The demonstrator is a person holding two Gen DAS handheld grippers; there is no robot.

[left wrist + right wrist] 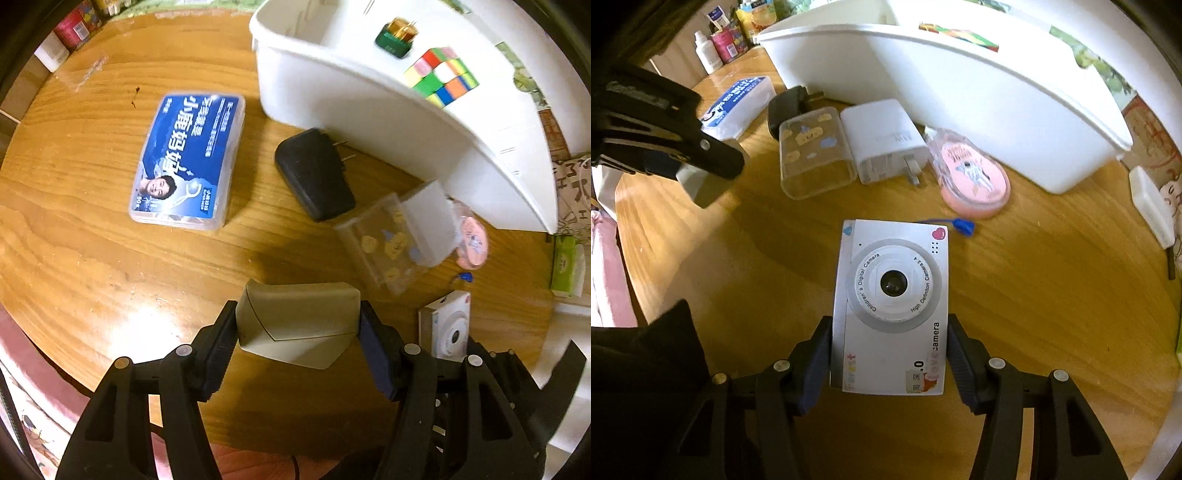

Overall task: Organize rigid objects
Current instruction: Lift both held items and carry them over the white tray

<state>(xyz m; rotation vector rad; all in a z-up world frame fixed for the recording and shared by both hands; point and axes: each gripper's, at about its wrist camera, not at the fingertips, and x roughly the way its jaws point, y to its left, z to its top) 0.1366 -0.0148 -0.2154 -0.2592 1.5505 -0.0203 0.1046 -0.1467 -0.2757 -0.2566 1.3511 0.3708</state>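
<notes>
Pinching a white camera (892,306) by its flat long sides, my right gripper (890,354) carries it above the table (1052,295), short of the bin (960,110). It looks light, stiff and smooth-sided, so I judge a mid-body hold safest. My left gripper (299,332) clamps a grey box (299,321), also short of the bin, where a cube (441,75) sits.

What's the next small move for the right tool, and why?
Probably lift the camera and carry it toward the white bin. The right tool already has it clamped between both fingers, other items lie loose on the table, and the bin already holds a cube.
</notes>
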